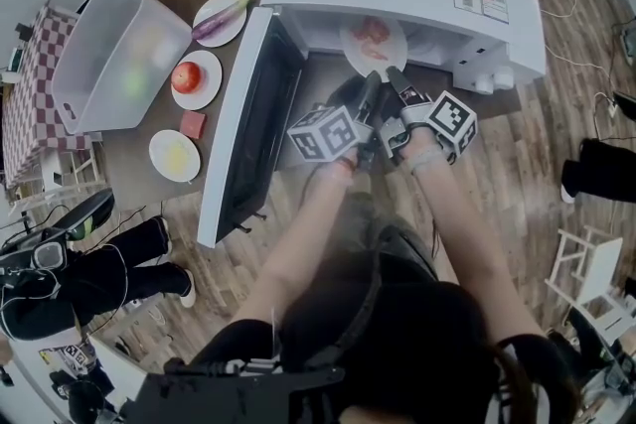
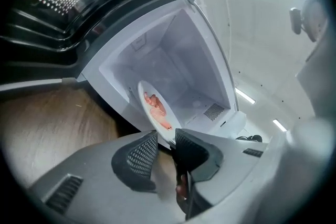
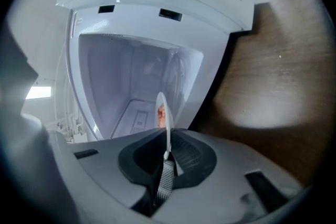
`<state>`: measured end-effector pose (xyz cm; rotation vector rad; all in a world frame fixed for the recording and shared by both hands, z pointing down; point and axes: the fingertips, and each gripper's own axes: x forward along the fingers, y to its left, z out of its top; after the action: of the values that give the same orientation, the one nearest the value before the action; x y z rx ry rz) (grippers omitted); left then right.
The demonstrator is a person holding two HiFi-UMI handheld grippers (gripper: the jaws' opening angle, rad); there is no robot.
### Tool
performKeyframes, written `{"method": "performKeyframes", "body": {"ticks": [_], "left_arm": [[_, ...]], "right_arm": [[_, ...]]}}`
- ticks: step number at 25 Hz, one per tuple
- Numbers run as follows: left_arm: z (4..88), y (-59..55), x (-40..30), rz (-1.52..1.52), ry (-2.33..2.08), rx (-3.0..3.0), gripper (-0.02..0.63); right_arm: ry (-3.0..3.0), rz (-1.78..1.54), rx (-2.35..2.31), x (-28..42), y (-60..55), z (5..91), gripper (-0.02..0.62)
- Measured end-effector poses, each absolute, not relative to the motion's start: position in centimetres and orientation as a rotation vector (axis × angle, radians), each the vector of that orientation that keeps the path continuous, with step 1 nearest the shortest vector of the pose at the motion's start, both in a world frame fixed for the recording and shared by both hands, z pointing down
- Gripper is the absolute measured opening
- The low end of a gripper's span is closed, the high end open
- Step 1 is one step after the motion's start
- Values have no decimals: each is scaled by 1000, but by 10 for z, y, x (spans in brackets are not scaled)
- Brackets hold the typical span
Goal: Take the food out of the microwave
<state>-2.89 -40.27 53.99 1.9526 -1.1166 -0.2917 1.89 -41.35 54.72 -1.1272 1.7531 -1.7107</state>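
On your left stands a clear plastic bin point(image 1: 119, 55). Just beside the bin's long wall you have a plate point(image 1: 231, 33) with an eggplant point(image 1: 225, 15) and a plate point(image 1: 211, 82) with a tomato point(image 1: 186, 76). A third plate point(image 1: 157, 154), holding something yellow, sits near the bin's closer corner, and a small red block point(image 1: 193, 125) lies just before it. Behind the bin stands a checkered table point(image 1: 28, 94).
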Motion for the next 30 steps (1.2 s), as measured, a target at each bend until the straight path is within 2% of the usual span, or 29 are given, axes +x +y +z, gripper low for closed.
{"method": "performKeyframes", "body": {"ticks": [5, 19, 20, 22, 24, 30], "left_arm": [[536, -397, -28, -206, -1179, 2040, 144], [533, -369, -37, -26, -1248, 2118, 149], [532, -368, -39, -30, -1258, 2126, 140], [530, -366, -44, -41, -1291, 2139, 63], [528, -363, -46, -39, -1320, 2156, 21], [518, -352, -43, -10, -1342, 2247, 2]], "right_arm": [[1739, -1723, -1118, 21, -411, 547, 23], [1743, -1727, -1120, 23, -397, 544, 25], [1749, -1724, -1122, 23, -397, 544, 25], [1748, -1724, -1112, 22, -395, 544, 25], [1738, -1732, -1102, 22, -391, 545, 25], [1740, -1735, -1077, 20, -379, 544, 28]]}}
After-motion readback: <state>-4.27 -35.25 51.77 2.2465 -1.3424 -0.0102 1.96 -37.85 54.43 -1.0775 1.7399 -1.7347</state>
